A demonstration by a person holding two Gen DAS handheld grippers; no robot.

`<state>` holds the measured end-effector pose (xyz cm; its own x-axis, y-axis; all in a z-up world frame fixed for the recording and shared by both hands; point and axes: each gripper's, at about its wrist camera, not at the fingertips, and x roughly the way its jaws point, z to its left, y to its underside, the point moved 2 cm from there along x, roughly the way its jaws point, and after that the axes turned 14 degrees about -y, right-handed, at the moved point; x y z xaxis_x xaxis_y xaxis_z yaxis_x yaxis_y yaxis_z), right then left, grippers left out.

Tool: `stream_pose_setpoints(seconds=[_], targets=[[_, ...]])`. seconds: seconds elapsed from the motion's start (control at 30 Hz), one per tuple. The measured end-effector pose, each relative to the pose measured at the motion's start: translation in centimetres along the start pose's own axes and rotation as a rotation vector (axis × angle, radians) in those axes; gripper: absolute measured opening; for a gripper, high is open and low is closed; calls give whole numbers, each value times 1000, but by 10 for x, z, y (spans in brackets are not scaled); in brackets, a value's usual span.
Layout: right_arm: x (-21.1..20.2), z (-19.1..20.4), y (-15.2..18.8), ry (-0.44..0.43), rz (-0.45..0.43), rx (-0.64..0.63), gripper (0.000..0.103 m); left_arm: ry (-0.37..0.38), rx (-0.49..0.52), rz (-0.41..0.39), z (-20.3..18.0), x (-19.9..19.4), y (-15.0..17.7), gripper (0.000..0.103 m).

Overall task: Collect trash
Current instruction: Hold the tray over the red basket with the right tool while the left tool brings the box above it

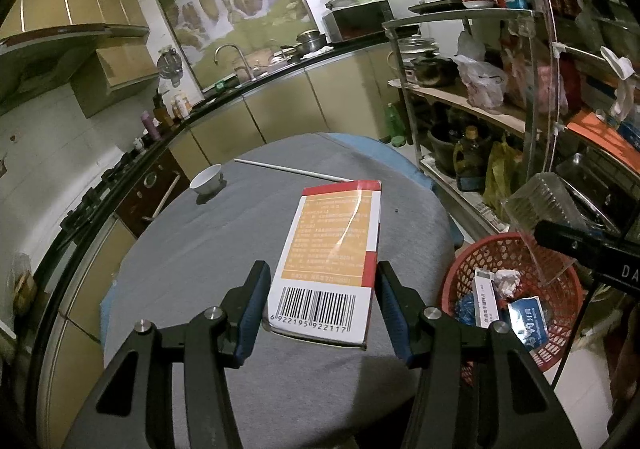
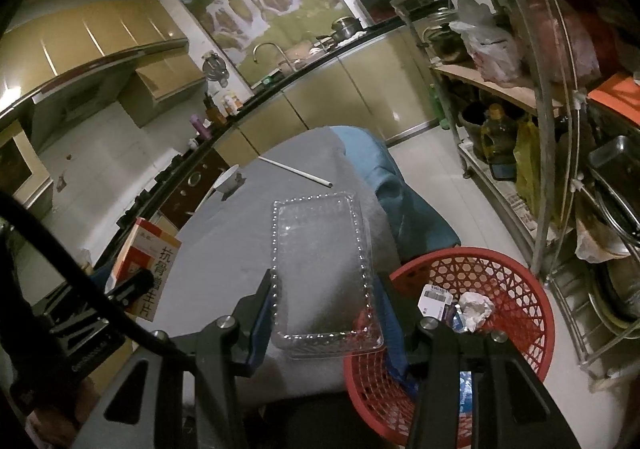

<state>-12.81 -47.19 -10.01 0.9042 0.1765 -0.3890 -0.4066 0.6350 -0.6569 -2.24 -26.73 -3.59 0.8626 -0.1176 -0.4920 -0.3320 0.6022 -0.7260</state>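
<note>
The near end of the clear plastic tray [image 2: 324, 269] runs down behind the right tongs [image 2: 326, 309], so how deep it sits between the pads is hard to make out, and its see-through walls blur into the grey cloth of the counter [image 2: 224, 249] behind it. The tray is gripped by its two long sides, its long axis running from 6 toward 12 o'clock in the right wrist view; in the left wrist view it shows only as a faint glassy shape at 3 o'clock, with the right tool cut off by the frame edge. The left tongs [image 1: 320, 309] are clenched on a cardboard box [image 1: 332, 257], pads pressed to both long edges, the box lifted off the counter and pointing away toward 12 o'clock. Its upper face carries small print too fine to read on an orange panel, and a barcode numbered 6922195922117 at the near end. From the right wrist the same box appears at 9 o'clock, showing large Chinese characters. The red mesh basket [image 2: 516, 289] stands on the floor at 4 o'clock, beside the counter, holding crumpled paper [image 2: 474, 309] and small cartons whose labels are illegible.
</note>
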Motion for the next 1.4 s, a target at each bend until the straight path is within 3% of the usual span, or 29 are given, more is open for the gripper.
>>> stream_pose_setpoints(seconds=[0.77, 1.4], targets=[[-3, -9, 1, 10, -6, 25, 50, 25, 31, 13, -16, 1, 2, 55], [-5, -27, 7, 24, -2, 61, 50, 71, 69, 67, -41, 8, 13, 55]])
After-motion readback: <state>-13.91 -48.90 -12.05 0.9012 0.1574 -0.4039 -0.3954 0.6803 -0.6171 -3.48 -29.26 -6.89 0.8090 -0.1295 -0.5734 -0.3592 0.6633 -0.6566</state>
